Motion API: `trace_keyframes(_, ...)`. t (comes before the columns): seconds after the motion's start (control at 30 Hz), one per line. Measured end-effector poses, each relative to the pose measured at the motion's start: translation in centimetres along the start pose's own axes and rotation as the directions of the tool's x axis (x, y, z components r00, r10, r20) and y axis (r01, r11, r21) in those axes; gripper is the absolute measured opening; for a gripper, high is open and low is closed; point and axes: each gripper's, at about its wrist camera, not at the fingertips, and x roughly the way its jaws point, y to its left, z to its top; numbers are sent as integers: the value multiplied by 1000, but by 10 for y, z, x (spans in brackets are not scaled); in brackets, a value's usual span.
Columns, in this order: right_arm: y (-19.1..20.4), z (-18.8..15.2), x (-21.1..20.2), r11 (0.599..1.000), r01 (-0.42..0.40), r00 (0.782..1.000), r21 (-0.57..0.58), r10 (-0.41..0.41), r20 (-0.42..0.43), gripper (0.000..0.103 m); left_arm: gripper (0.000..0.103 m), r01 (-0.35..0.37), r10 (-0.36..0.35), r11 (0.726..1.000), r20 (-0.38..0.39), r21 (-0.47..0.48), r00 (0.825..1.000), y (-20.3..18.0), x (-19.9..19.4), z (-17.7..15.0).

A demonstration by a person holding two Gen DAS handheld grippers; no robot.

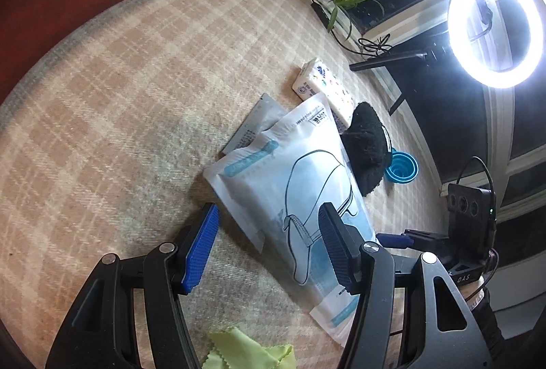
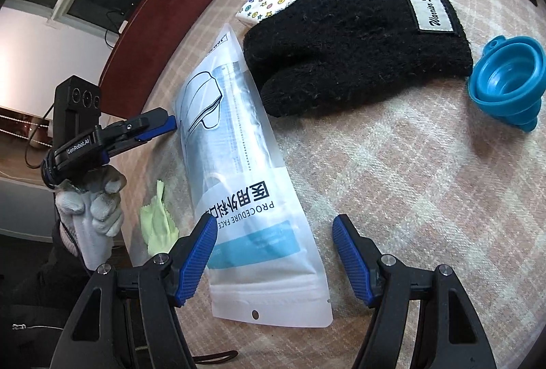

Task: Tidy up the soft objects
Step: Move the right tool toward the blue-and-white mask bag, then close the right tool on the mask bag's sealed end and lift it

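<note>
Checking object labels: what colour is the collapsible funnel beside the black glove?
Blue; the funnel shows best in the right wrist view.

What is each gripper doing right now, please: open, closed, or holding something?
Left gripper: open, holding nothing, over the face mask pack.
Right gripper: open, holding nothing, over the same pack's near end.

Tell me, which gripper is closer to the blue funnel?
Right. The right gripper hangs over the blanket near the blue funnel; the left gripper is across the mask packet, farther away.
</note>
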Motion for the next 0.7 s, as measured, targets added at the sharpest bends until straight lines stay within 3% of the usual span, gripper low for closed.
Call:
trace_keyframes(0.4,11,-3,4,999,-33,999,-17,33,-5,65,61,36,-36,999,-5,-1,999,-10,4,-6)
trace_keyframes(0.47,11,-2,6,999,-43,999,-11,43,-11,57,61,42,-42,999,-5,0,999,-11,4,-10)
trace_keyframes(0.7,15,-1,9,998,-59,998,7,59,10,53,61,86,-86,996,-34,9,996,-24,12,-26)
